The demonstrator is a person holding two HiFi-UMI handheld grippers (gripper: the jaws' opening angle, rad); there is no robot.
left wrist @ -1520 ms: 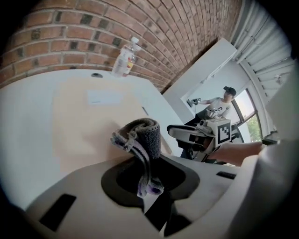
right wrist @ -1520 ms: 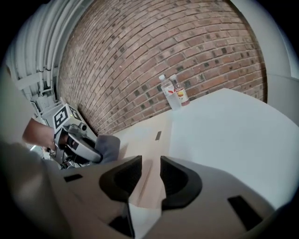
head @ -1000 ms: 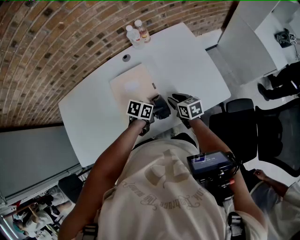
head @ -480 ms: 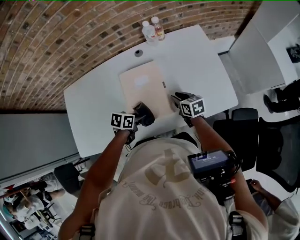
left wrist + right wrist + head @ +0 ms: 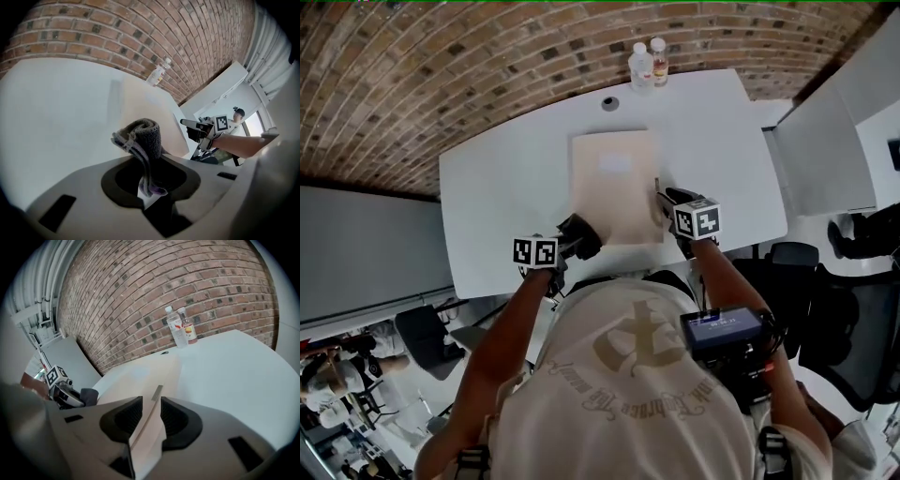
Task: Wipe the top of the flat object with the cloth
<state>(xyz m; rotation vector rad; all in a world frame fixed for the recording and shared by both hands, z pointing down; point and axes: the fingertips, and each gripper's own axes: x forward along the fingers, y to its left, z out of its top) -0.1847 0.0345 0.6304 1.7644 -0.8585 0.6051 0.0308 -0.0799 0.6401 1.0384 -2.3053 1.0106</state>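
- The left tool (image 5: 573,241) is clenching the cloth (image 5: 143,137) and hovering over the tabletop (image 5: 506,197) at its near edge, just off the board's near left corner.
- The right tool (image 5: 667,201) is gripping the board (image 5: 617,187) by its near right edge, steadying it mid-tabletop.
- Judging by this, the wiping is pausing between strokes; next, the cloth needs carrying back onto the board and pressing flat while sweeping.
- The board is looking thin, rigid, pale beige and matte; the cloth is showing a grey, nubby, folded wad with a striped hem.
- Two clear plastic bottles (image 5: 649,64) are standing at the far edge.
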